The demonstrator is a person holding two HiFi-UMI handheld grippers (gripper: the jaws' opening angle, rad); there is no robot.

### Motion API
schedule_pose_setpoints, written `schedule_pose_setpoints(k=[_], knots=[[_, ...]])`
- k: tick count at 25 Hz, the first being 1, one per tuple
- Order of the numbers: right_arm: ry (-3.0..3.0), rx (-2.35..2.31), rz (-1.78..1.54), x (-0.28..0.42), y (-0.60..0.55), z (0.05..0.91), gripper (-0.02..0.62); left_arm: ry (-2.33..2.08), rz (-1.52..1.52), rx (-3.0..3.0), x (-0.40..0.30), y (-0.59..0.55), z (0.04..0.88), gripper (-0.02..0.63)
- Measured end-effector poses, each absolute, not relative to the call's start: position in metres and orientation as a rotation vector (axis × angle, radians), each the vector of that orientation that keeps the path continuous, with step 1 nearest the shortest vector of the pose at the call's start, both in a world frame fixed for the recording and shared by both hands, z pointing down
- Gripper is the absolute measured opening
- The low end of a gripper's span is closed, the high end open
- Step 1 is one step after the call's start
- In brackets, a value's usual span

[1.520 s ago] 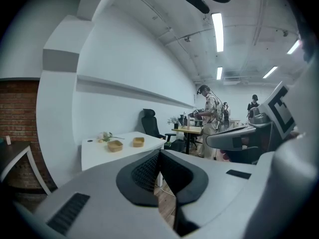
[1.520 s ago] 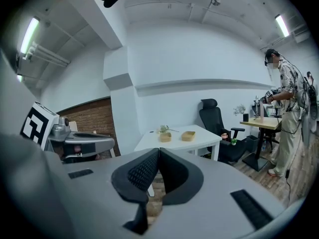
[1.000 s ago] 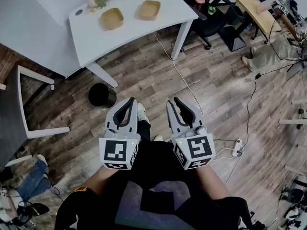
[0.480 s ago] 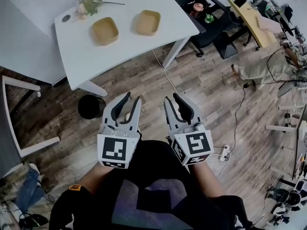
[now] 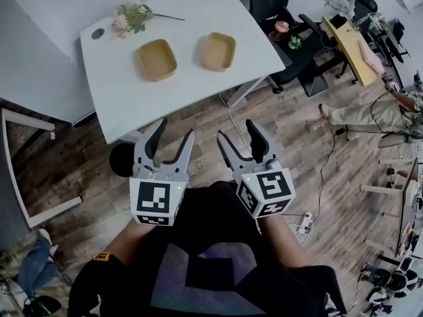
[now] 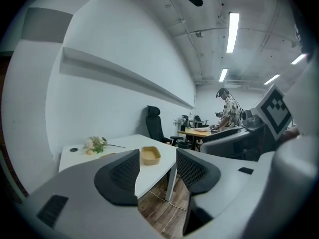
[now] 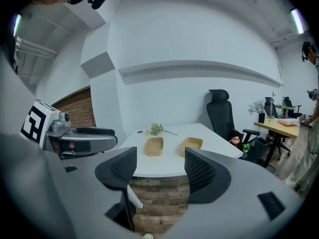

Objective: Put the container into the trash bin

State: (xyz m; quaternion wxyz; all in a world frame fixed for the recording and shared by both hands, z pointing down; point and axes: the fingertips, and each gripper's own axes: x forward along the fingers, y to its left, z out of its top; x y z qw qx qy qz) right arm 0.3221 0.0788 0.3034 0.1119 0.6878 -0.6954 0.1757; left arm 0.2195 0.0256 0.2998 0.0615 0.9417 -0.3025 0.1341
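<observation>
Both grippers are held side by side, low in front of the person's body, pointing toward the white table (image 5: pixel 119 91).

Left gripper (image 5: pixel 175 131): jaws opening and already wide. Nothing sits between the pads; the left gripper view shows only table and floor through the gap.
Right gripper (image 5: pixel 236 131): also opening, wide, holding nothing.

Task's thing: two shallow tan containers sit open side up on the table, ahead of both sets of fingertips and well apart from them.
- Left container (image 5: pixel 156 59) lies ahead of the left gripper.
- Right container (image 5: pixel 218 51) lies ahead of the right gripper.
- The task names one container; I cannot tell which is meant.

Trash bin (image 5: pixel 121 159): black and round, on the floor by the table's near edge. It is just beside the left gripper's outer jaw and partly hidden by it.

Flowers (image 5: pixel 132 16) lie beyond the left container, on the side away from the grippers and out of the reach line.

Judgement:
- This looks like the approach stage, with no grasp made yet.
- The jaws are probably spreading before contact so a pad can pass either side of a container wall.
- The bin stands on the left gripper's side, so a pick with that gripper would likely give the shorter carry.
- The trays are shallow and look light, so a pinch on one rim may tilt them.
</observation>
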Motion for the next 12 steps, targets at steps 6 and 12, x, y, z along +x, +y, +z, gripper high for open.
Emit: schedule_pose_setpoints(k=[6, 12], knots=[[-2.04, 1.969, 0.493, 0.343, 0.046, 0.309, 0.304, -0.995, 0.442, 2.803, 0.22, -0.005, 0.308, 0.23], [-2.057, 1.87, 0.439, 0.375, -0.01, 0.322, 0.304, -1.114, 0.503, 2.712, 0.228, -0.048, 0.332, 0.235]])
